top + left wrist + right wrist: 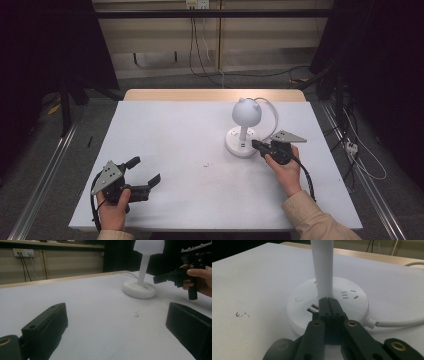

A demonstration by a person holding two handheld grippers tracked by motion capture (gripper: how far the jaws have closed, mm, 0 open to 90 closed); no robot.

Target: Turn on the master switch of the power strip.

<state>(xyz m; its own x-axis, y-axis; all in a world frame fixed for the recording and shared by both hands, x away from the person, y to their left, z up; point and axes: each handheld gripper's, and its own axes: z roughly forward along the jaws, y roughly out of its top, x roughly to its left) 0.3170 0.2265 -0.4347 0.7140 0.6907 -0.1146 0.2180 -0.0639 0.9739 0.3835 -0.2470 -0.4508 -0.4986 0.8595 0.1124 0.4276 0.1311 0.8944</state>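
Nearest the lens in the right gripper view, the right gripper (329,301) has its two black fingers (324,307) pressed flat together with nothing between them, their tips over the round base (299,306) of the white lamp (245,127) and just in front of its stem (323,267); whether the tips touch the base cannot be told. That base carries a small round button (298,299) on its left, a dark port (313,308) right beside the fingertips, and socket slots (348,294) on its right. A white cable (397,322) leaves the base at the right edge.

From the high view, the lamp stands upright on the counter (165,135), right of centre and toward the far side, with its ball-shaped head (247,111) above the base. The right hand (285,167) holds its gripper just to the lamp's right.

Well apart, at the near left corner of the counter, the left hand (112,205) holds the left gripper (145,172), whose fingers (45,327) stand wide apart and hold nothing. A few small dark specks (205,164) lie on the counter between the two grippers.
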